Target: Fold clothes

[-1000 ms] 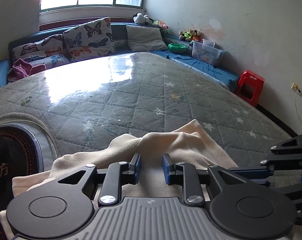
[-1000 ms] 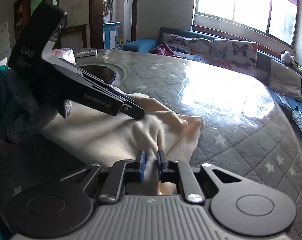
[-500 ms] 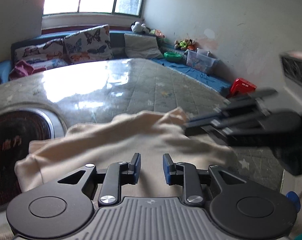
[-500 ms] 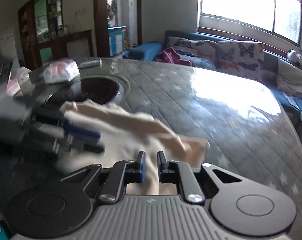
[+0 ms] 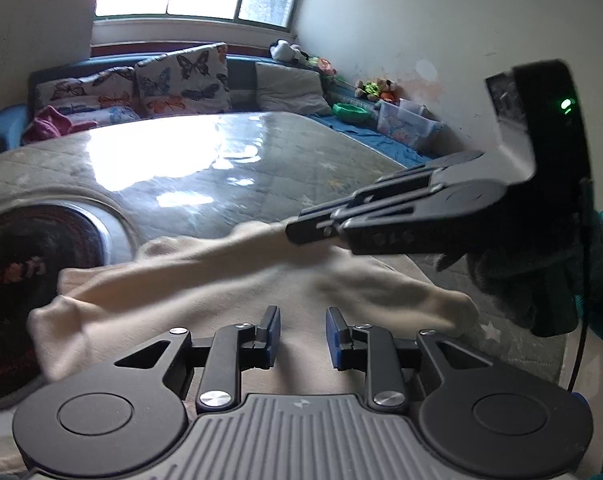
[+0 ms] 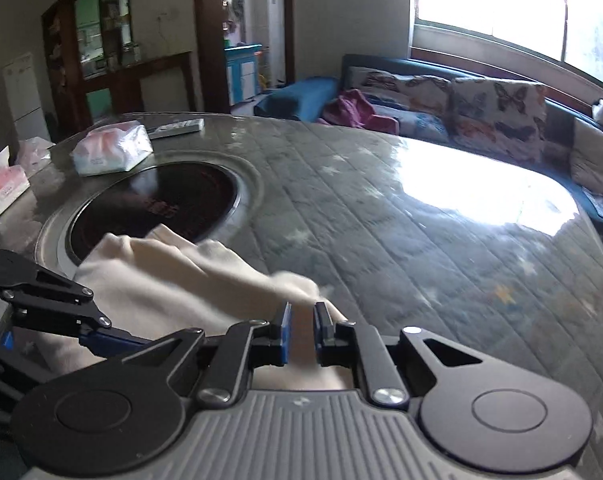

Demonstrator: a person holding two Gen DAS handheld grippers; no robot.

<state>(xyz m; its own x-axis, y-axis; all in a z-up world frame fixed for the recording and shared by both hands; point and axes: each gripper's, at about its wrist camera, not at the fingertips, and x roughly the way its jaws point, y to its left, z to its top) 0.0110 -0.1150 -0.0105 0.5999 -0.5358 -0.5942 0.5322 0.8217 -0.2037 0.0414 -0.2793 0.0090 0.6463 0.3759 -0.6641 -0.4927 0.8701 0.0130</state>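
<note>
A cream garment lies bunched on the glass-topped table, also in the right wrist view. My left gripper hovers over its near part with the jaws a little apart and cloth below them. My right gripper has its jaws narrowly apart around a fold of the cream cloth. In the left wrist view the right gripper comes in from the right, its tips at the garment's far edge. In the right wrist view the left gripper sits at lower left over the cloth.
The table has a quilted cover under glass and a round dark inset next to the garment. Tissue packs and a box stand at its far left. A sofa with butterfly cushions runs behind.
Both grippers have swung over the garment, the right one crossing in front of the left wrist view. The cloth is bunched closer toward the round inset. Jaw openings look unchanged.
</note>
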